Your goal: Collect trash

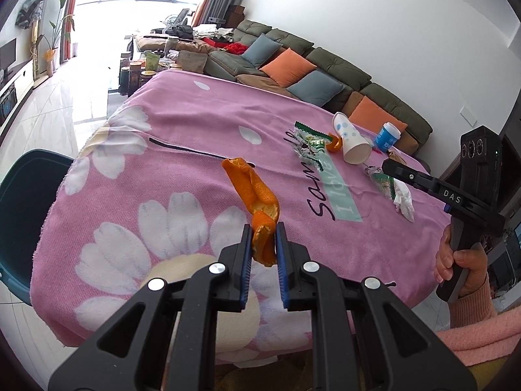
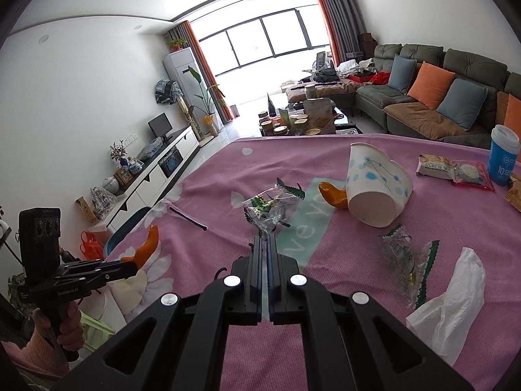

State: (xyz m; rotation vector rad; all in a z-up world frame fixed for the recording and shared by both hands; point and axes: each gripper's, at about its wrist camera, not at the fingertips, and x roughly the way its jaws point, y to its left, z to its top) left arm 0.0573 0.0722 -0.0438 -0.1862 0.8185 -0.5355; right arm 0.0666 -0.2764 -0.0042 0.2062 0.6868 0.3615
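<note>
My left gripper is shut on a long curl of orange peel, held above the pink flowered cloth. The right wrist view shows that gripper at the left with the peel sticking up from it. My right gripper has its jaws pressed together on a crumpled clear-and-green wrapper. Seen from the left wrist, the right gripper hangs over the table's right side. On the cloth lie a tipped paper cup, a small peel piece, another wrapper and a white tissue.
A dark teal bin stands on the floor off the table's left edge. At the far right of the cloth stand a blue lidded cup and snack packets. A sofa runs behind the table.
</note>
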